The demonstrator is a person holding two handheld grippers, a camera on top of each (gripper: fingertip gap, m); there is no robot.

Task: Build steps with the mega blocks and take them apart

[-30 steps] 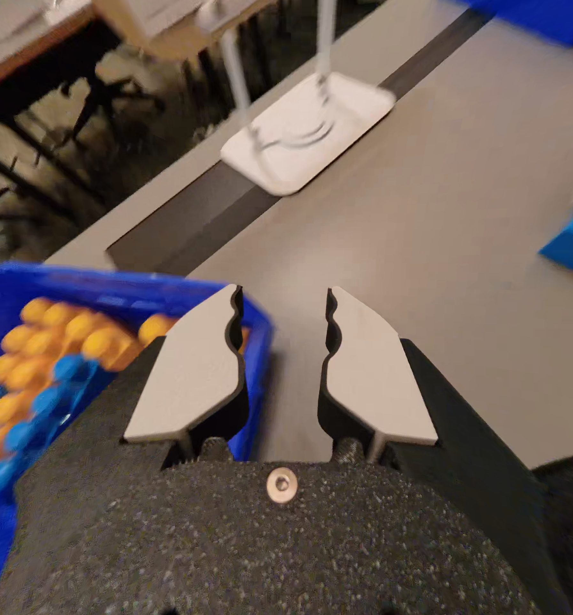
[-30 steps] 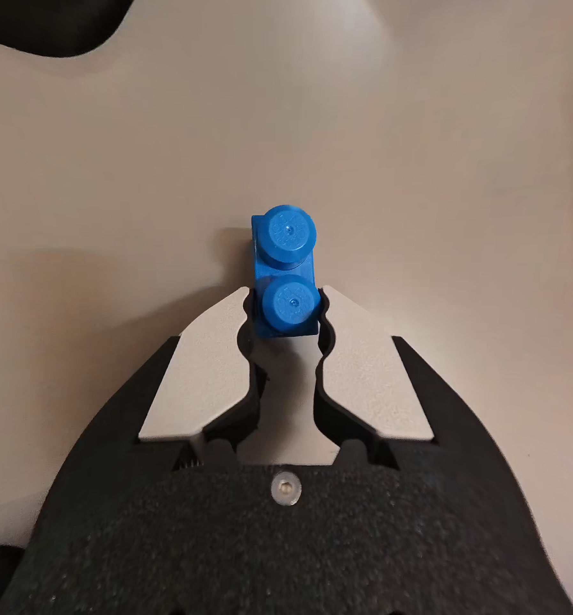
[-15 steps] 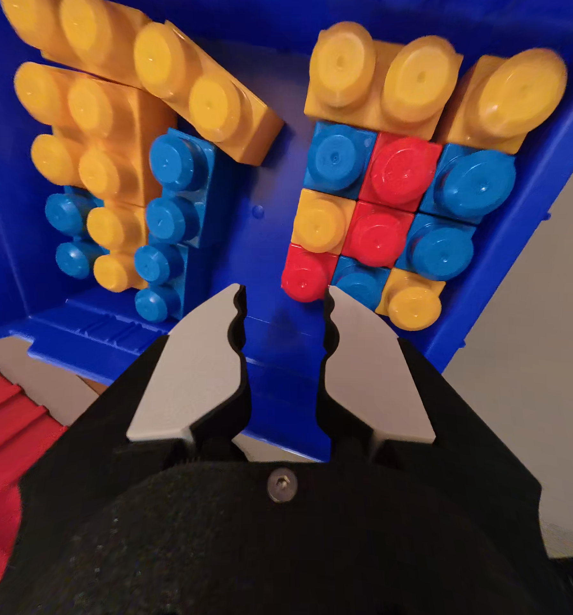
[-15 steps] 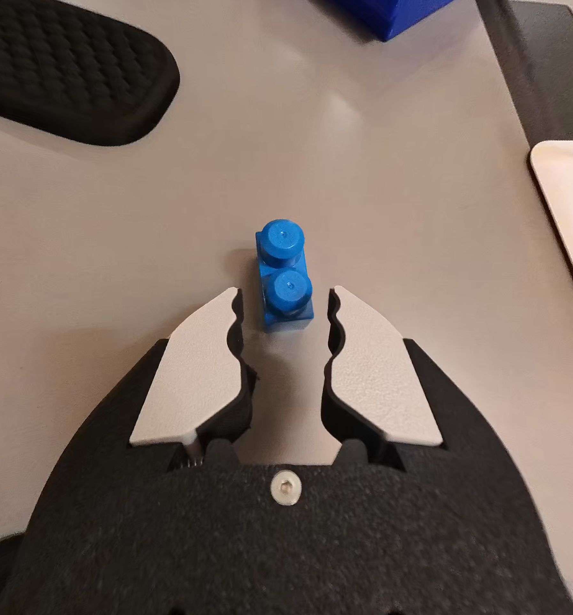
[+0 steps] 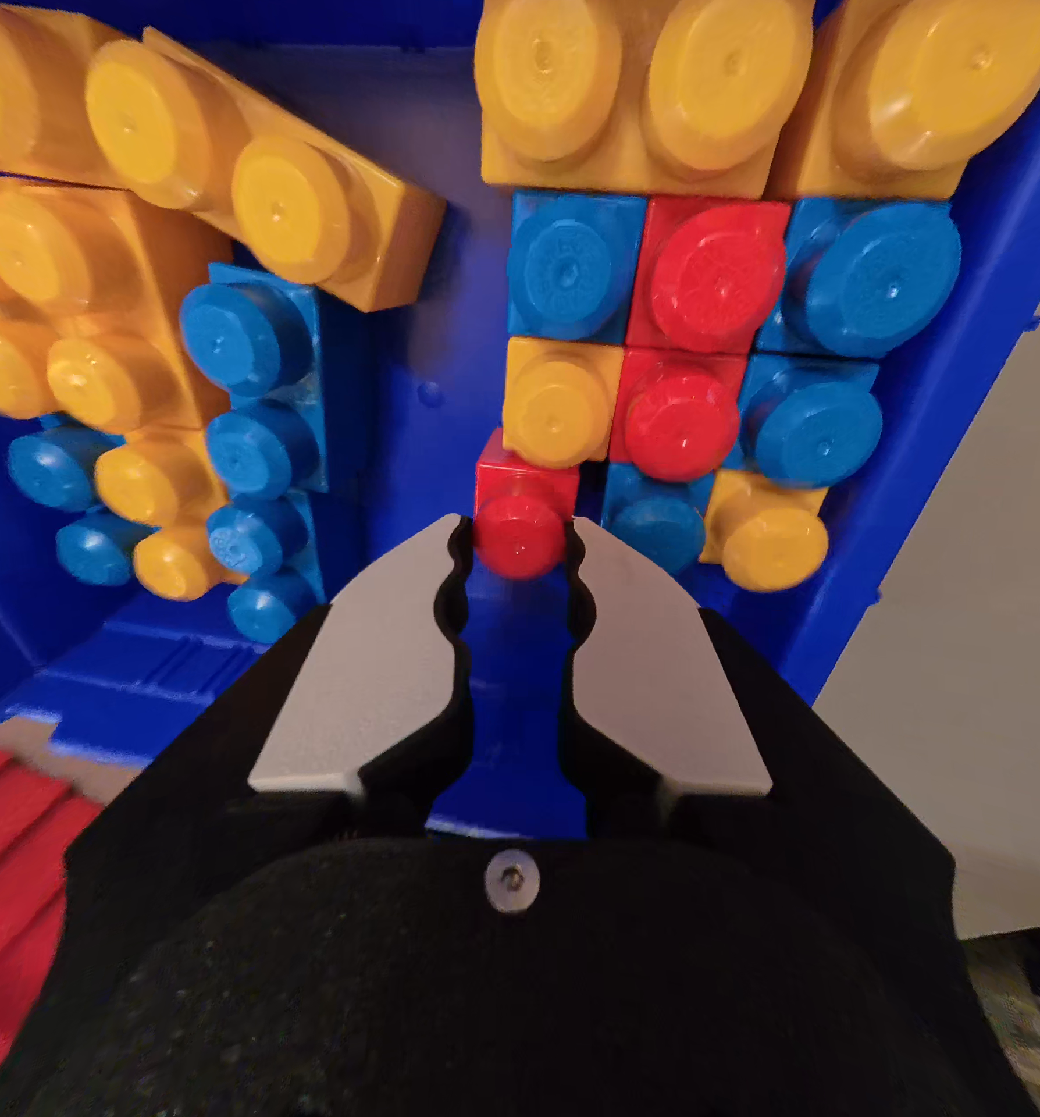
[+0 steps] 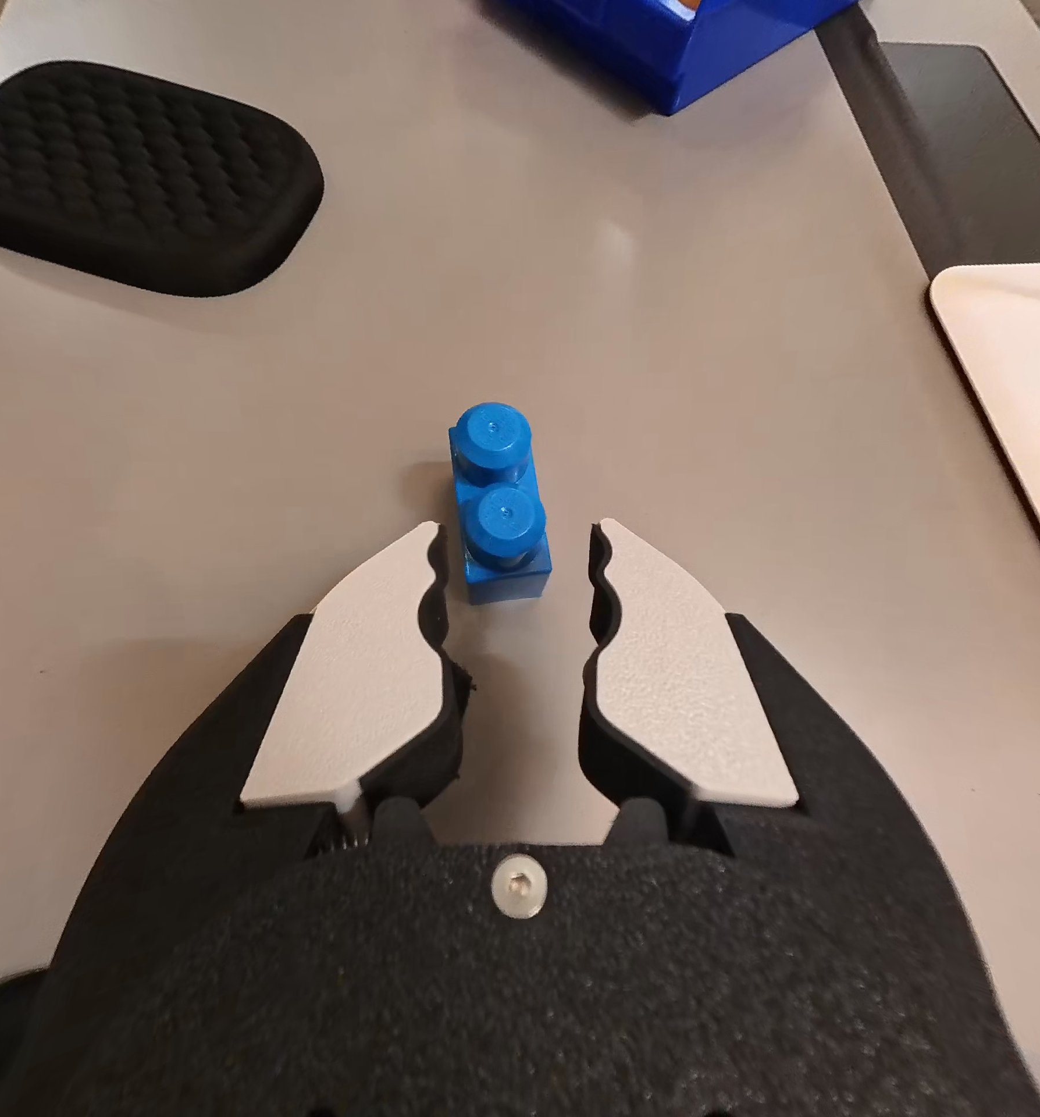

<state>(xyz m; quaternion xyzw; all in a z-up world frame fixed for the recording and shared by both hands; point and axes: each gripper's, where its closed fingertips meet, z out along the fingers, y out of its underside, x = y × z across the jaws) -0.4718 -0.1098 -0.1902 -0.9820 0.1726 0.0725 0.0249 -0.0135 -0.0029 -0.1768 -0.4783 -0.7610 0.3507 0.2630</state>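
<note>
- The left hand-held gripper [image 5: 513,532] reaches into a blue bin [image 5: 952,459] of mega blocks, its jaws narrowed around the stud of a single red block [image 5: 520,514]; both fingertips sit against the stud's sides, so it appears gripped.
- That red block lies at the near left corner of a tight cluster of red, blue and yellow single blocks on the right of the bin, touching a yellow block [image 5: 557,405] just beyond it.
- Longer yellow blocks [image 5: 276,205] and blue blocks [image 5: 258,387] fill the bin's left side, some tilted.
- A red ribbed object [image 5: 4,846] shows at the lower left, outside the bin.
- The right hand-held gripper [image 6: 516,532] hovers above the grey table [image 6: 687,362] with jaws spread wide, holding nothing.
- A blue two-stud block [image 6: 499,514] stands studs-up on the table, its near end between the fingertips and clear of both.
- A black textured pad [image 6: 125,181] lies at the far left, the bin's corner [image 6: 687,54] at the top, and a white plate-like base [image 6: 1013,375] at the right edge.
</note>
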